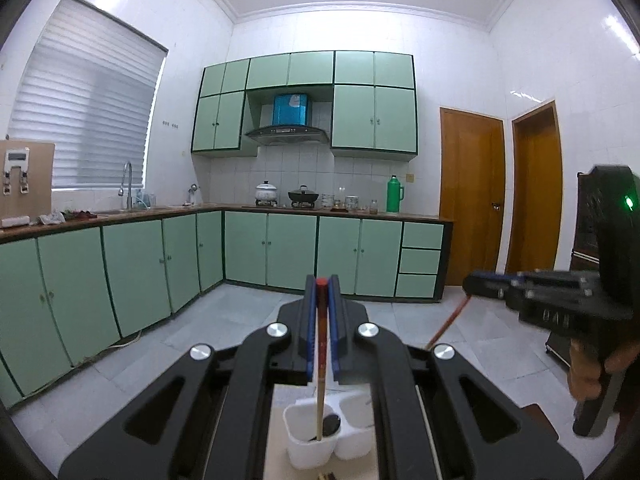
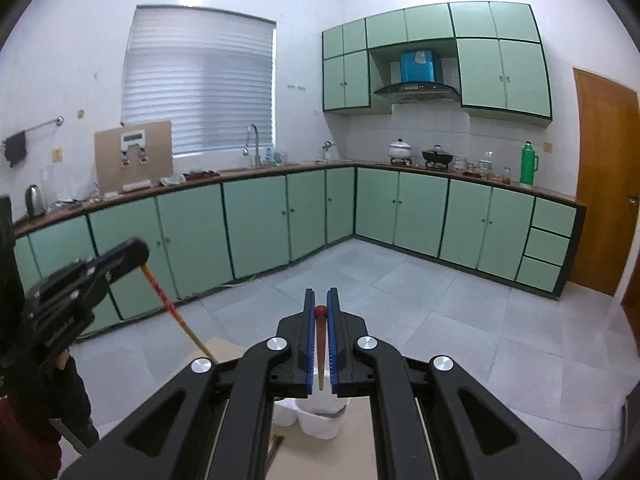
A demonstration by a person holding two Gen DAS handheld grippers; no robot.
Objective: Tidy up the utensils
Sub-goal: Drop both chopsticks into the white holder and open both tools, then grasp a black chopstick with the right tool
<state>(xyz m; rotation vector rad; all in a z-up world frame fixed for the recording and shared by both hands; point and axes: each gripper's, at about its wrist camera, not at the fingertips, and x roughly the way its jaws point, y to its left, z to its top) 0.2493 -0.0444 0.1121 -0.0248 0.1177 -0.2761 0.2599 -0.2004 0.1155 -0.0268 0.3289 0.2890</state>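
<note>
My left gripper (image 1: pixel 322 280) is shut on a red-topped chopstick (image 1: pixel 321 340) that hangs straight down, its lower end inside the near left cup of a white utensil holder (image 1: pixel 308 450). A dark utensil (image 1: pixel 332 425) lies in the same cup. My right gripper (image 2: pixel 320 292) is shut on a second red-topped chopstick (image 2: pixel 321 344), held above the white utensil holder (image 2: pixel 320 424). Each view catches the other tool: the right gripper (image 1: pixel 472 283) with its slanting chopstick (image 1: pixel 448 322), and the left gripper (image 2: pixel 136 254) with its slanting chopstick (image 2: pixel 172 308).
The holder stands on a tan table (image 2: pixel 360 440), where thin dark sticks (image 2: pixel 276 446) lie near the front. Beyond is grey tiled floor (image 2: pixel 440 320), green base cabinets (image 1: pixel 248 248), a counter with pots and a green flask (image 1: pixel 394 194), and wooden doors (image 1: pixel 470 196). A hand (image 1: pixel 586 376) holds the right tool.
</note>
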